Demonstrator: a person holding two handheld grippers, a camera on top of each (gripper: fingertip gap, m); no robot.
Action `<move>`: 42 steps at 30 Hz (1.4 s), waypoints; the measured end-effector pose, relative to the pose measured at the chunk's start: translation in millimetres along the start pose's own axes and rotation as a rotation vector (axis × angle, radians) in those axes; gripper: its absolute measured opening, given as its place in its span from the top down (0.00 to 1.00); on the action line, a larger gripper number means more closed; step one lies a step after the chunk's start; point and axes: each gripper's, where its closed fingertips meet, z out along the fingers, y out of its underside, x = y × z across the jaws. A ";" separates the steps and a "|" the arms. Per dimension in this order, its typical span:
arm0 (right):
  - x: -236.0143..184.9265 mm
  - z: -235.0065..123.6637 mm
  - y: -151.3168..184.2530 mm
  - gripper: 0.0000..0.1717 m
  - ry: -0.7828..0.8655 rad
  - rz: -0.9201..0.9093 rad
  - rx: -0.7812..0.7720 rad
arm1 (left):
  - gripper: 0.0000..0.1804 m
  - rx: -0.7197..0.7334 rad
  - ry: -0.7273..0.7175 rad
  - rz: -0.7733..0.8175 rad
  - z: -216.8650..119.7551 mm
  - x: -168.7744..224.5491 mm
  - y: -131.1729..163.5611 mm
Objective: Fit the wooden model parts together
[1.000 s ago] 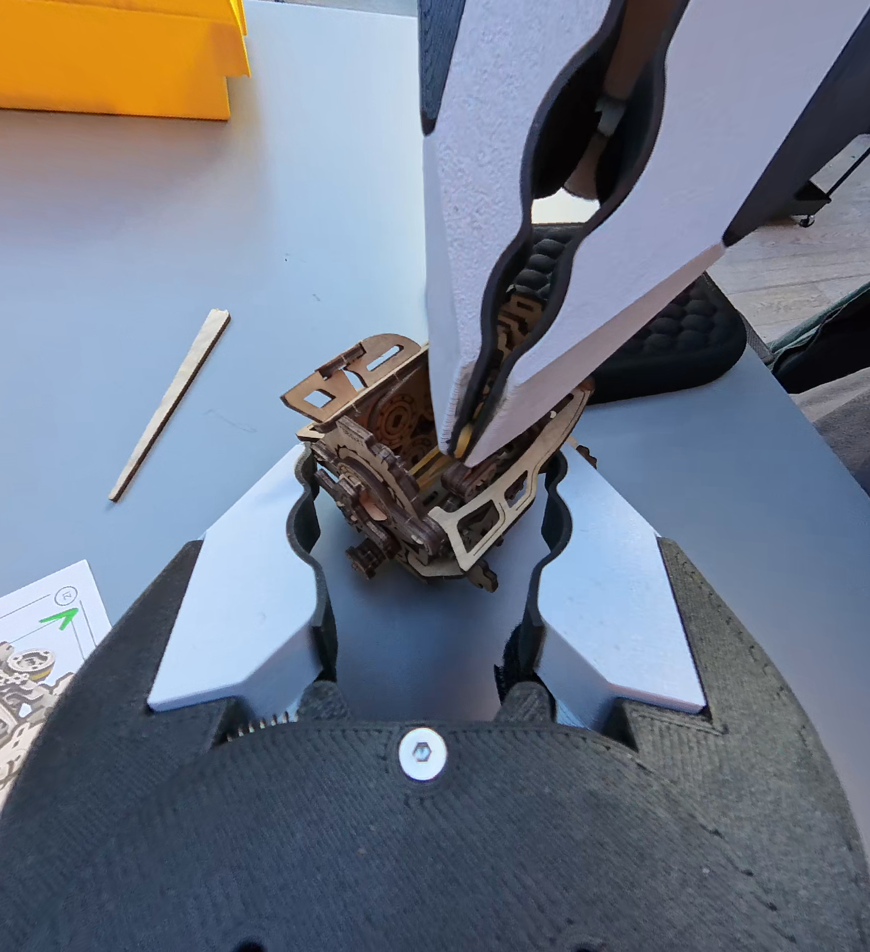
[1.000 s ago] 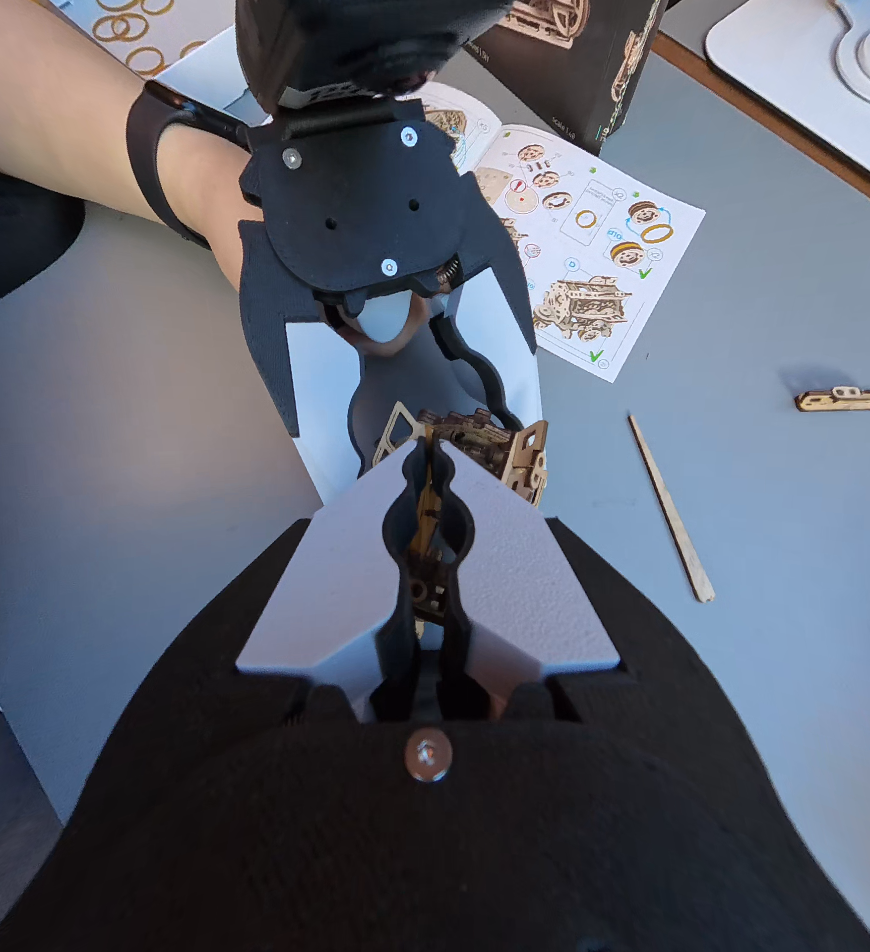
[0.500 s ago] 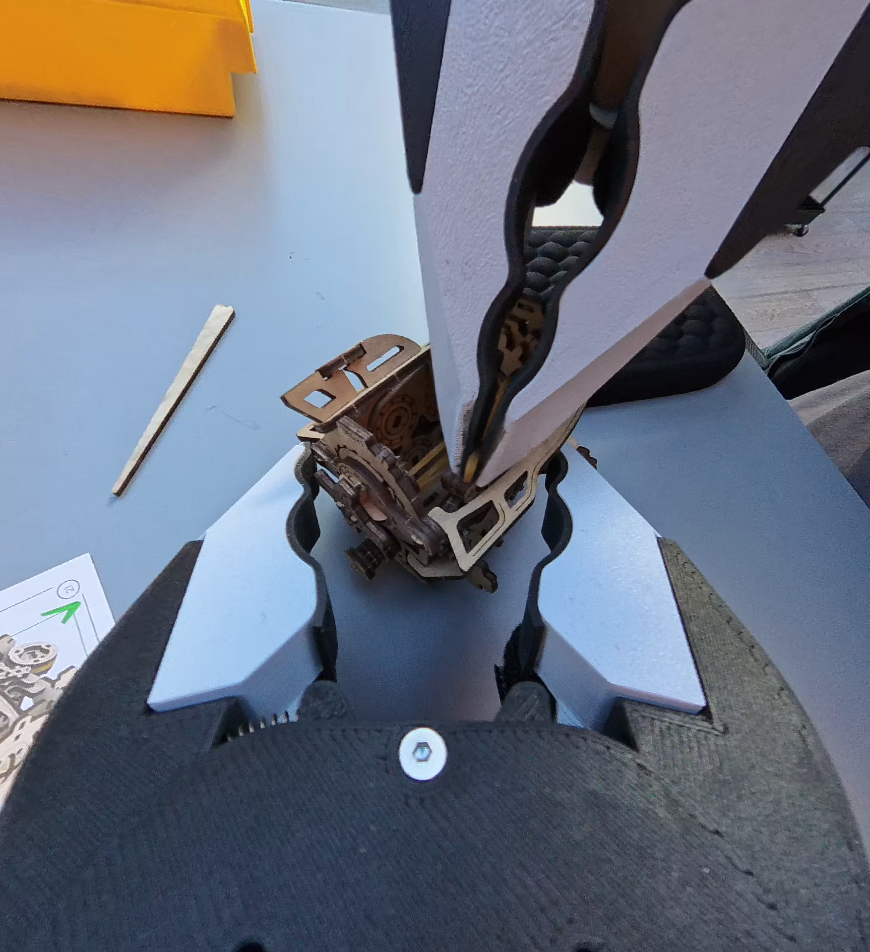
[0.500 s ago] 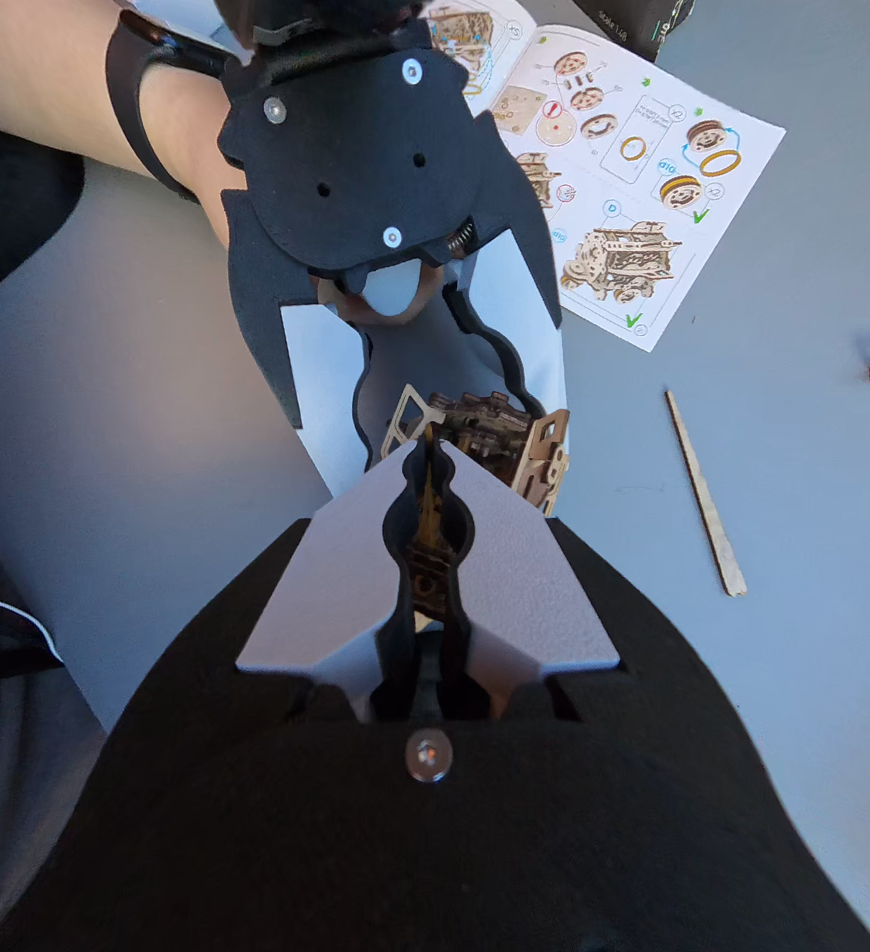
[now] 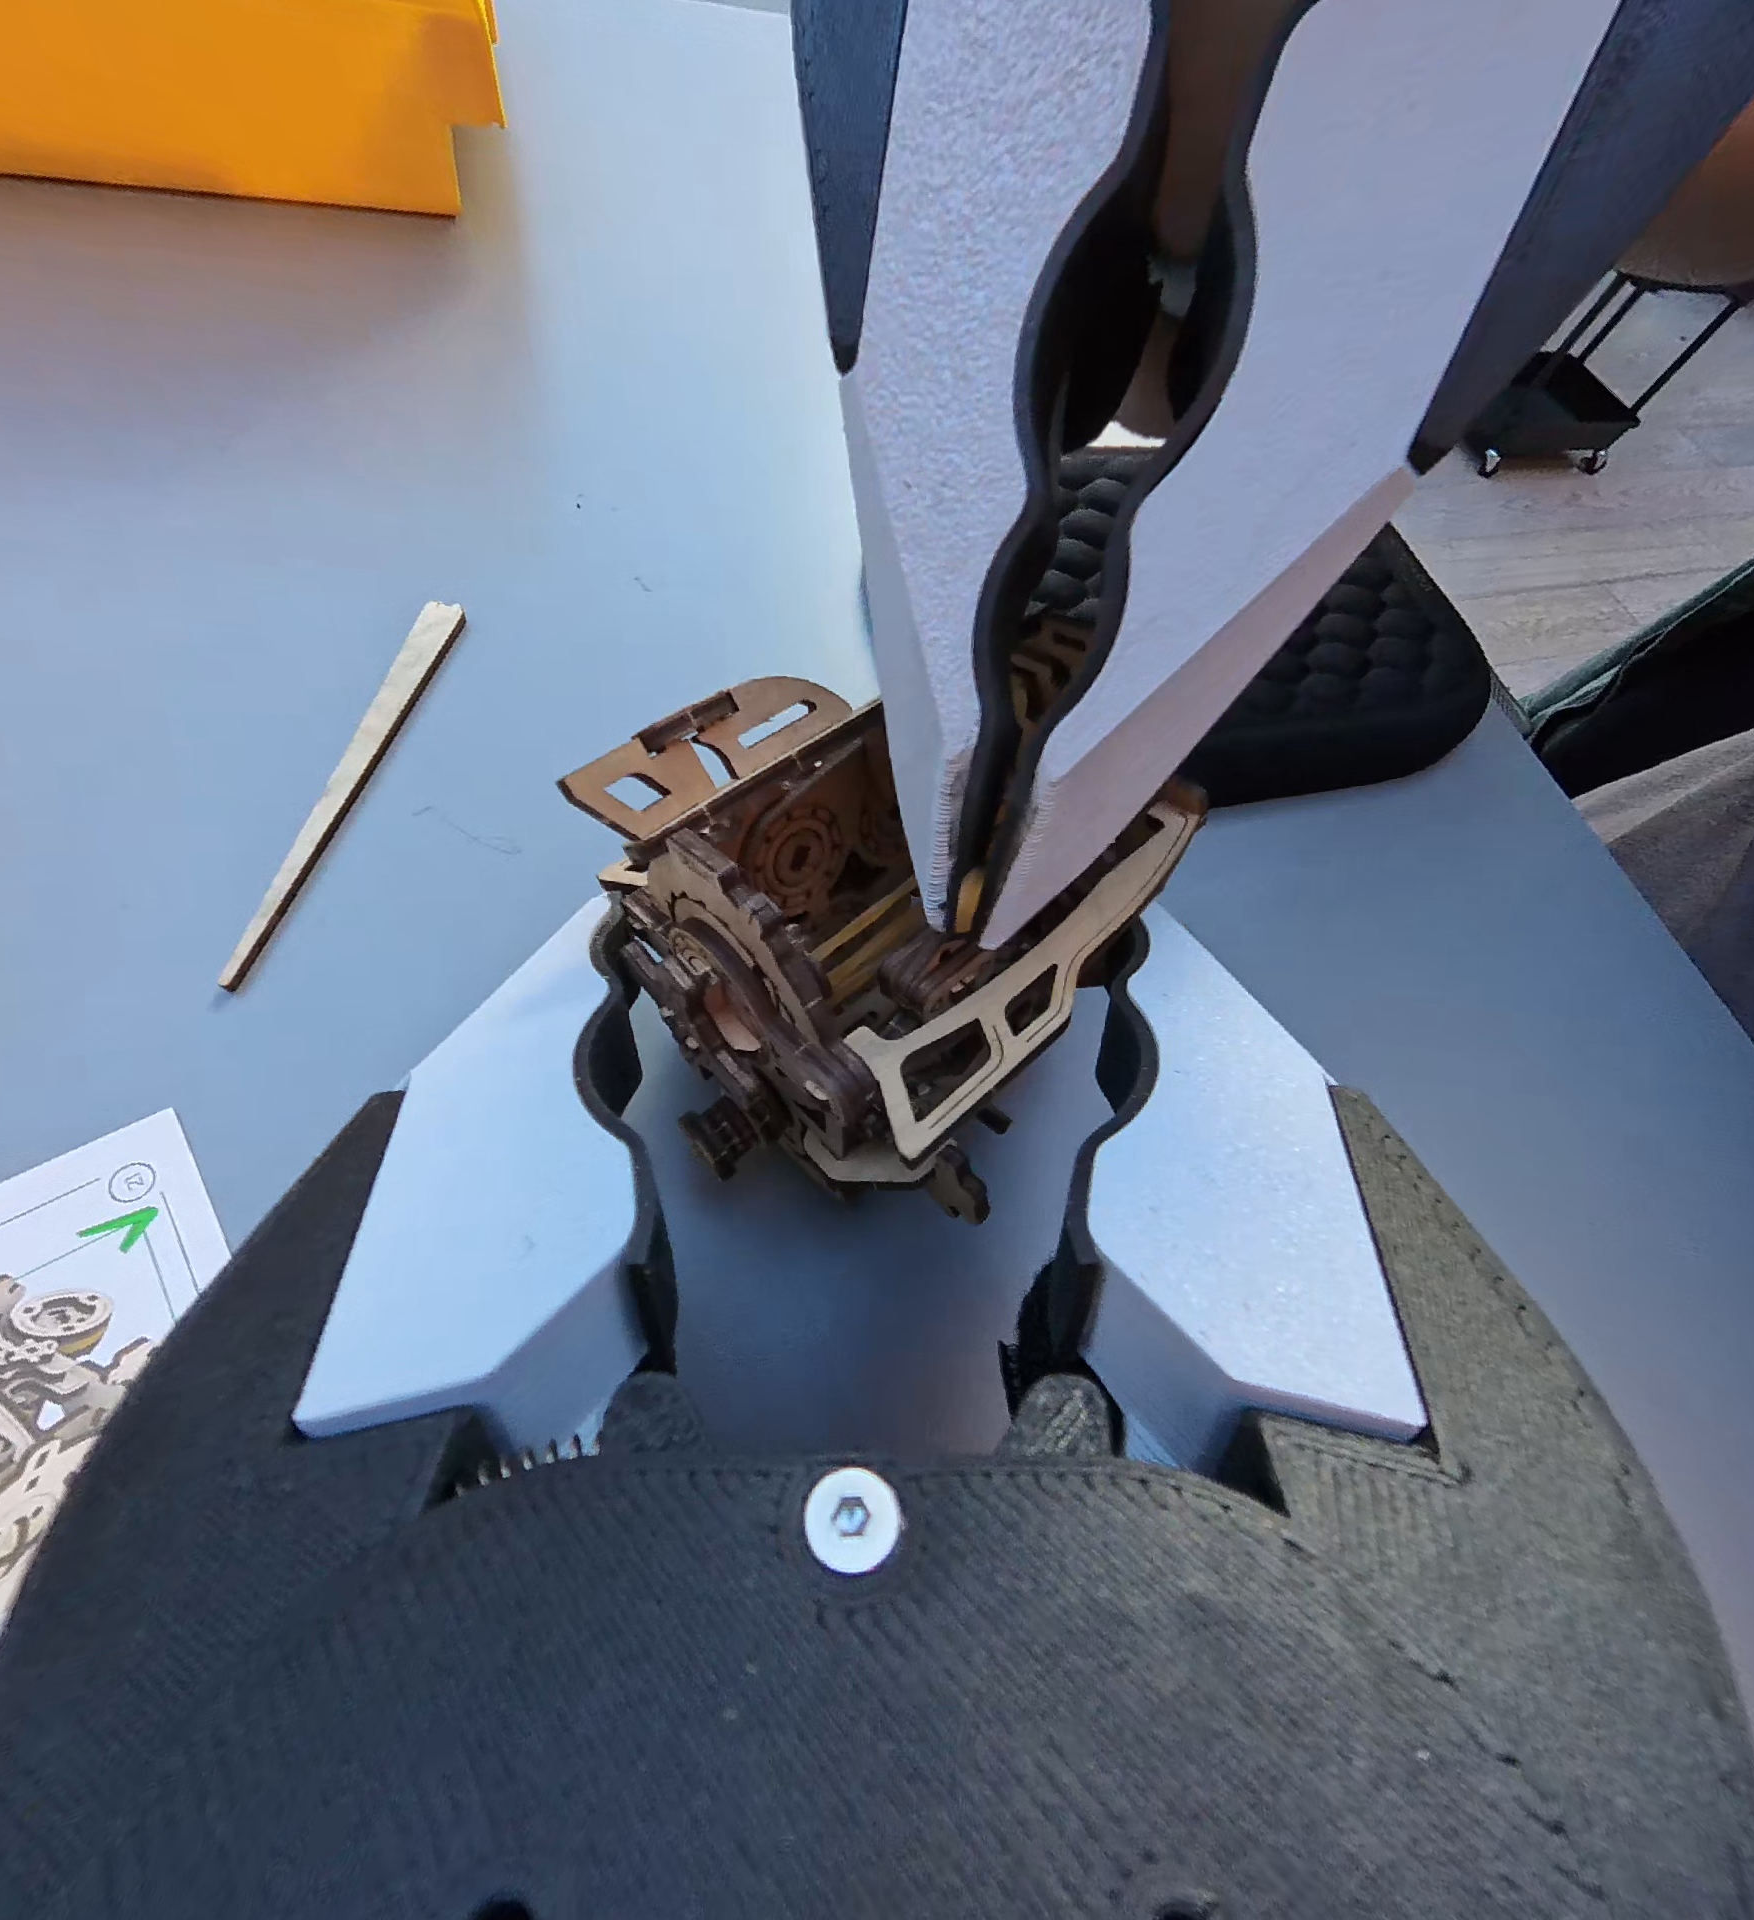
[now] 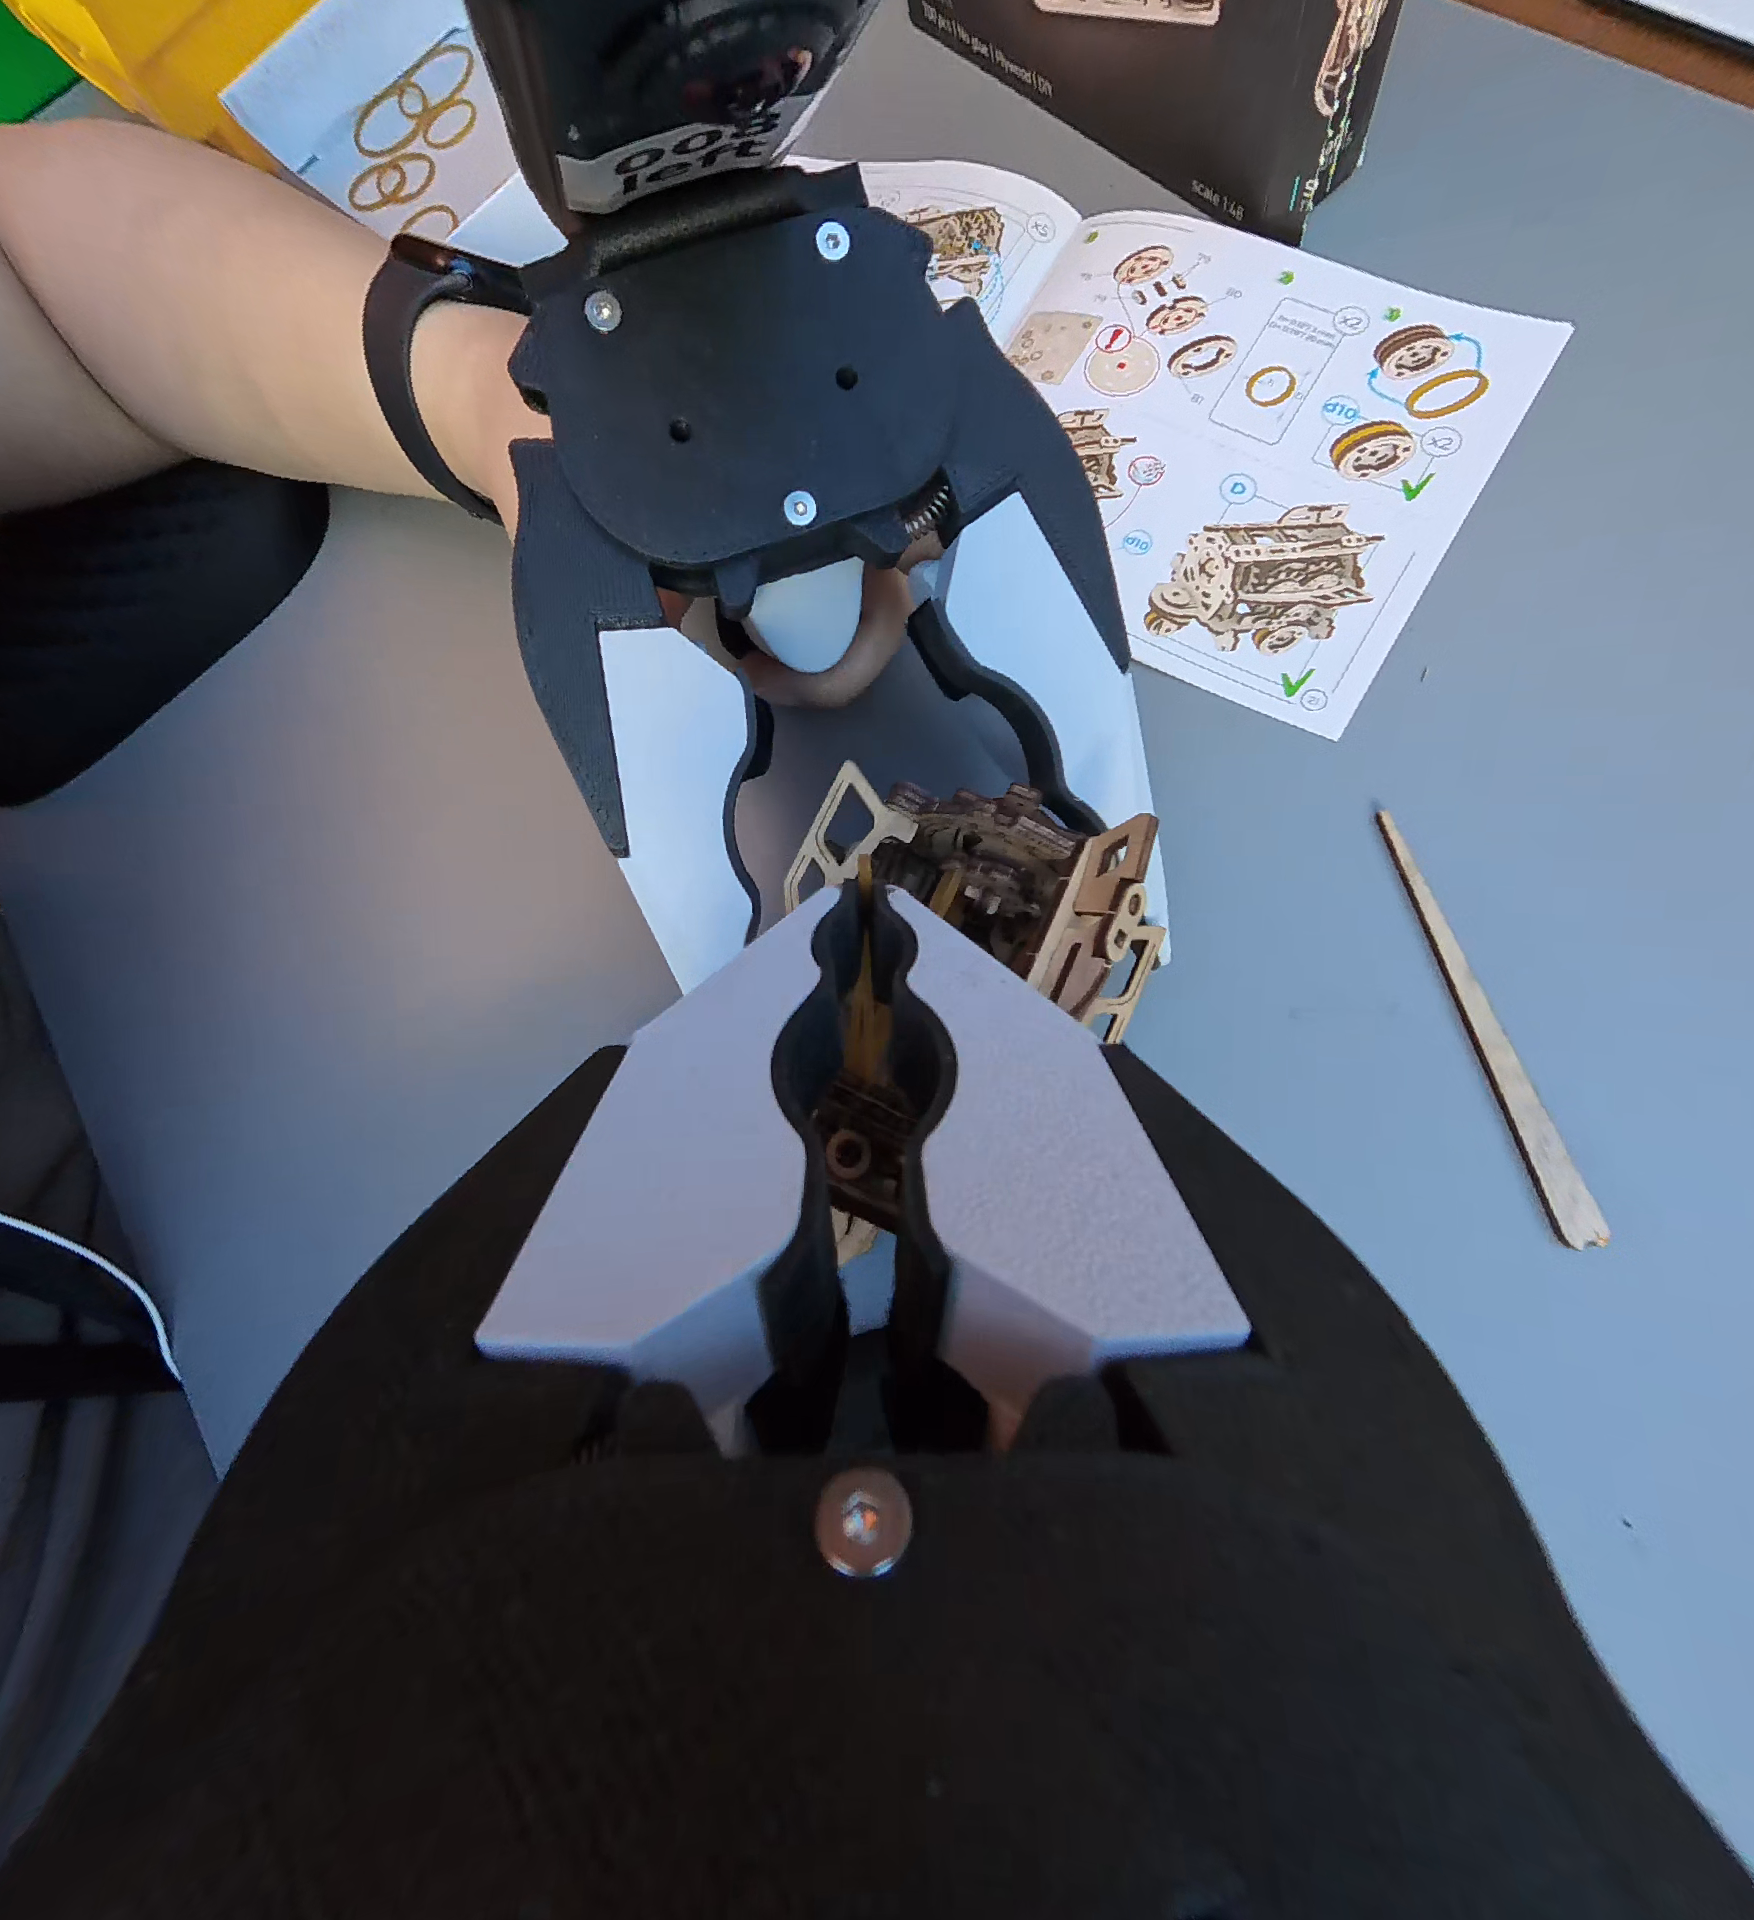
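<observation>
Grey and matte, the surface [image 5: 229, 499] carries the wooden model [image 5: 831, 966] near its near-right corner, tilted up on one edge of its frame. It stands between the spread fingers of the left tool [image 5: 868, 997], whose dark pads sit close beside it; whether either pad touches it is hard to tell, so that tool counts as released. The right tool [image 5: 966, 914] comes down from above, clenched on a thin yellowish band [image 6: 862, 997] whose tip reaches into the model's interior beside a dark slotted block.

Risks, as I judge them: with the model leaning and unclamped, downward push from the right tool could tip or skid it. The band looks thin, so it could buckle or slip sideways in the pinch. A stray wooden stick [image 5: 343, 790] lies well apart, harmless.
</observation>
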 end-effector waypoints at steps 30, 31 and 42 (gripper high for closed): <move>6.9 12.2 -19.4 1.00 -0.020 0.015 0.108 | 0.86 0.004 0.059 0.228 -79.5 -6.8 -31.7; 7.5 12.1 -19.4 1.00 -0.017 0.012 0.112 | 0.85 -0.030 0.069 0.223 -76.7 -6.6 -27.9; 6.1 10.6 -18.6 1.00 -0.026 -0.029 0.126 | 0.98 -0.055 0.095 0.290 -65.3 -2.3 -24.1</move>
